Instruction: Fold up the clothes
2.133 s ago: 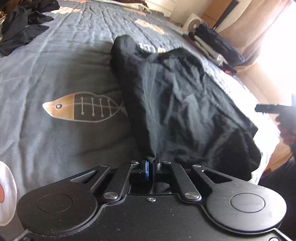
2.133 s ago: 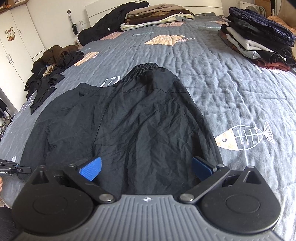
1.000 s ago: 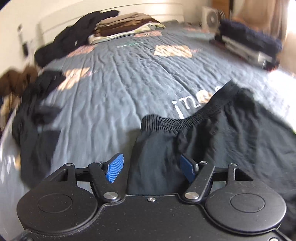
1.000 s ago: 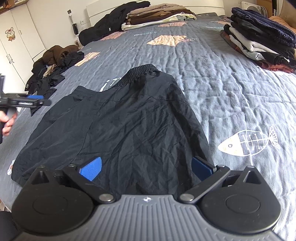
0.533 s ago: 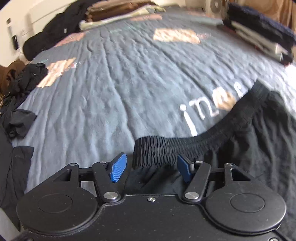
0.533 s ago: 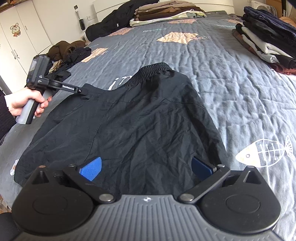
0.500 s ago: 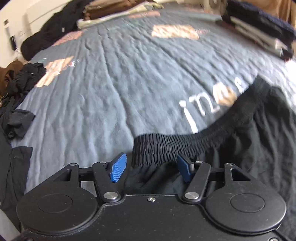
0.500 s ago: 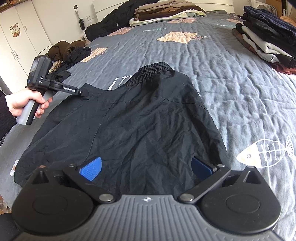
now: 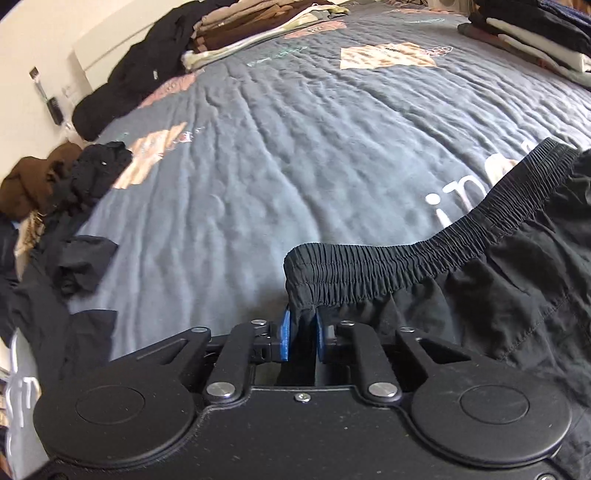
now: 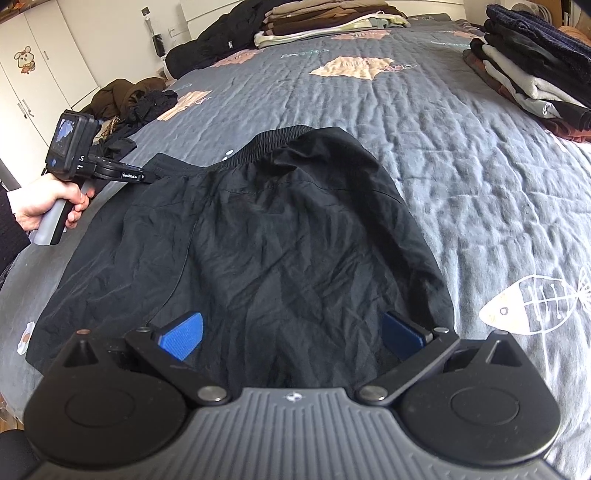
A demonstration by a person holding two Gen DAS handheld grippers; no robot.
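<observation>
Black shorts (image 10: 266, 236) lie spread on a grey quilted bed, elastic waistband (image 10: 273, 140) at the far end. In the left wrist view my left gripper (image 9: 301, 334) is shut on the near corner of the waistband (image 9: 369, 269), which is lifted slightly off the quilt. From the right wrist view the left gripper (image 10: 147, 178) appears at the shorts' far left corner, held by a hand (image 10: 44, 203). My right gripper (image 10: 291, 332) hovers open over the hem end, blue pads wide apart, nothing between them.
Folded clothes are stacked at the far right (image 10: 535, 70) and at the head of the bed (image 10: 325, 18). Loose dark and brown garments (image 10: 129, 99) are heaped along the left edge. A white wardrobe (image 10: 29, 74) stands beyond. Bare quilt (image 10: 480, 166) lies right of the shorts.
My left gripper let go of the leg end, swung to the waistband corner and closed on it. The right gripper stayed open over the hem.
</observation>
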